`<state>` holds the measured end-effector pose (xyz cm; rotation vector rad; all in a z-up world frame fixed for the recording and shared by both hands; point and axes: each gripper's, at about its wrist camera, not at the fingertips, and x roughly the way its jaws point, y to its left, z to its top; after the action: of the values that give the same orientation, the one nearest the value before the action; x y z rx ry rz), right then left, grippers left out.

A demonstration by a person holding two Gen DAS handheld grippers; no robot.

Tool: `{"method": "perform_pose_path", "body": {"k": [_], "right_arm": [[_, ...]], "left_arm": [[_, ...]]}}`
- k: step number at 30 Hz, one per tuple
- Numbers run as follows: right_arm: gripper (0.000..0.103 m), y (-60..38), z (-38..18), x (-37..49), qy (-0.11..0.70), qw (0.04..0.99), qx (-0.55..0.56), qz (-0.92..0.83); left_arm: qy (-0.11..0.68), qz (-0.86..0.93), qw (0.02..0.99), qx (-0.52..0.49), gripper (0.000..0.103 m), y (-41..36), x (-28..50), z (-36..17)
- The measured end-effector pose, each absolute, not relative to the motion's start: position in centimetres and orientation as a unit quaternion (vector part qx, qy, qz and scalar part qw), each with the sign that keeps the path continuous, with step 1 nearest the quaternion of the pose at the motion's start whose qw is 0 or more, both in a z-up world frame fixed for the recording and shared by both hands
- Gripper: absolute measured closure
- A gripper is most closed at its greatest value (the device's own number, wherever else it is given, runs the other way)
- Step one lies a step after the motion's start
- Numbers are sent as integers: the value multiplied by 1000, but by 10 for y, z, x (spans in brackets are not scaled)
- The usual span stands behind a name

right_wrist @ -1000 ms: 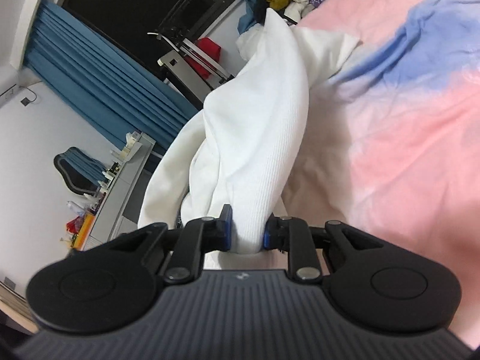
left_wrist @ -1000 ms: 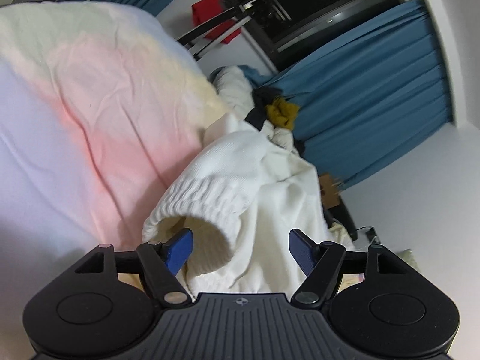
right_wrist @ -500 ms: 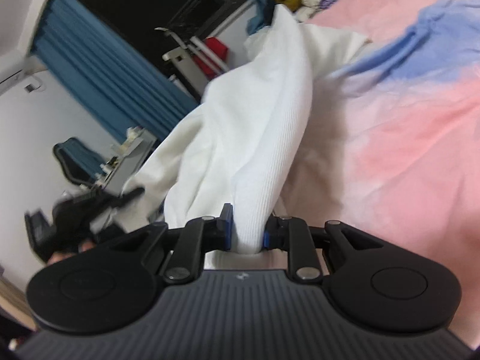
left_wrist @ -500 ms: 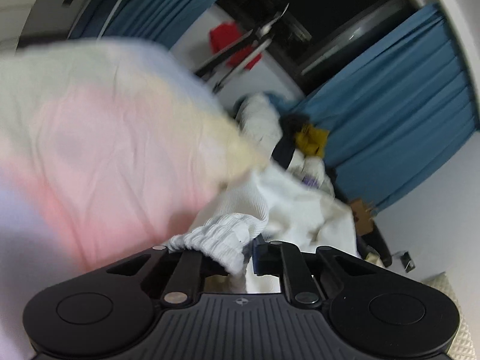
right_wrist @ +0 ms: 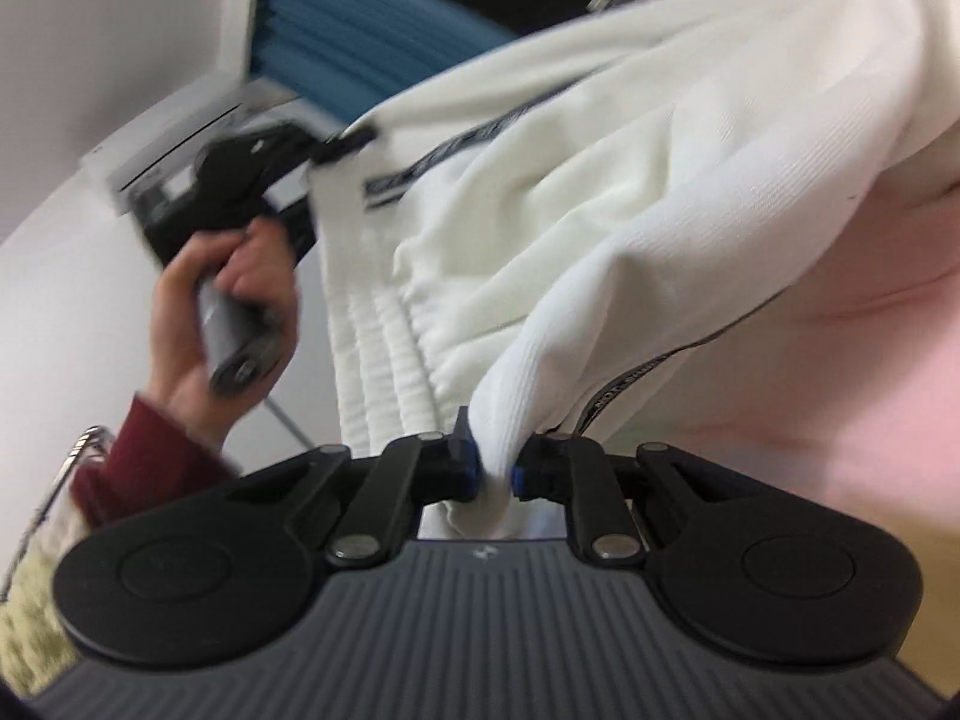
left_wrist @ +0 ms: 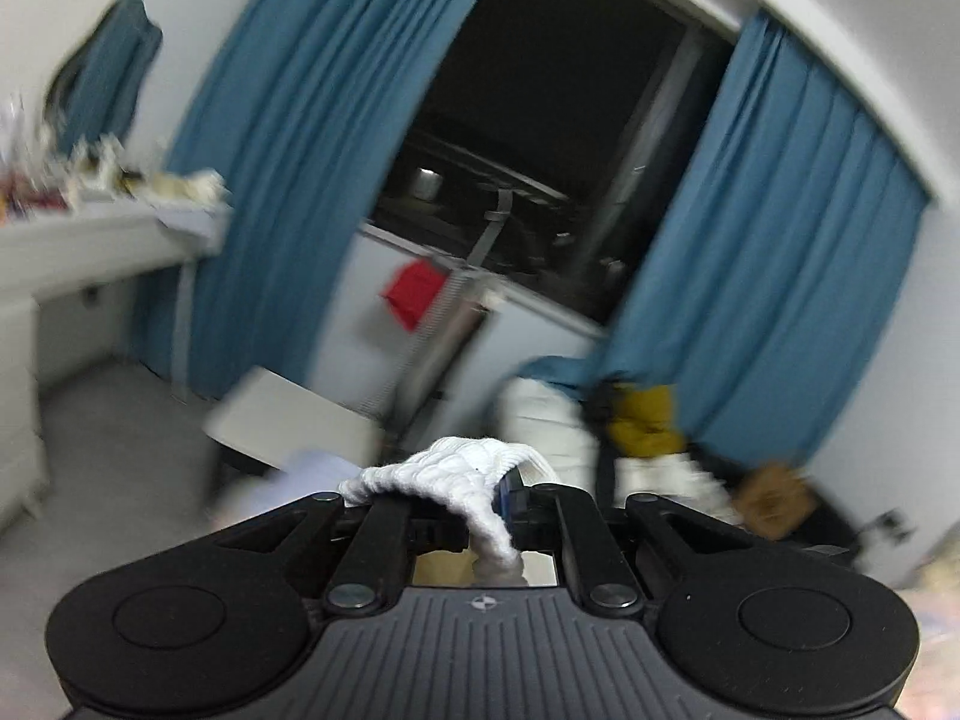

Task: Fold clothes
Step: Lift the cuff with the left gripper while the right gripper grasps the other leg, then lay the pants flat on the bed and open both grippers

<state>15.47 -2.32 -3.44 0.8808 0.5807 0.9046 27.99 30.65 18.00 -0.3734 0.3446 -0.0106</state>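
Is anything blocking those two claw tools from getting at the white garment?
Nothing visible does. Both already grip it: the left gripper is shut on the ribbed cuff, and the right gripper, jaws closing, pinches a fold of the white garment, which is stretched between them above the pink bedcover.

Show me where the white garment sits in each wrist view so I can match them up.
Left wrist: only a ribbed edge of the white garment shows, low centre, pinched in the left gripper.
Right wrist: it fills the centre and upper right, a fold pinched in the right gripper, whose jaws are closing.
Shared landmark: the blue curtain, upper left in the right view.
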Motion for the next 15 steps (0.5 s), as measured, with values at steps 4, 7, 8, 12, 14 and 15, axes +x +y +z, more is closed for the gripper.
{"method": "perform_pose_path", "body": {"k": [4,7,8,12,14,15], "right_arm": [[89,46,-62,187,297,758,376,442],[89,77,-103,208,352,754,352,428],[90,80,-114,211,362,756,345,422],[90,85,-131,216,377,763,320,417],[90,83,-128,217,382,763,310,419],[88,82,-125,217,383,765,301,422]], "left_arm": [[210,49,958,-189,93,361,325,121],[255,87,938,-217,93,402,357,51],[276,100,927,-233,93,415,364,25],[304,113,918,-228,88,437,375,-29],[311,109,917,-224,83,437,372,-39],[313,107,917,-222,81,438,369,-42]]}}
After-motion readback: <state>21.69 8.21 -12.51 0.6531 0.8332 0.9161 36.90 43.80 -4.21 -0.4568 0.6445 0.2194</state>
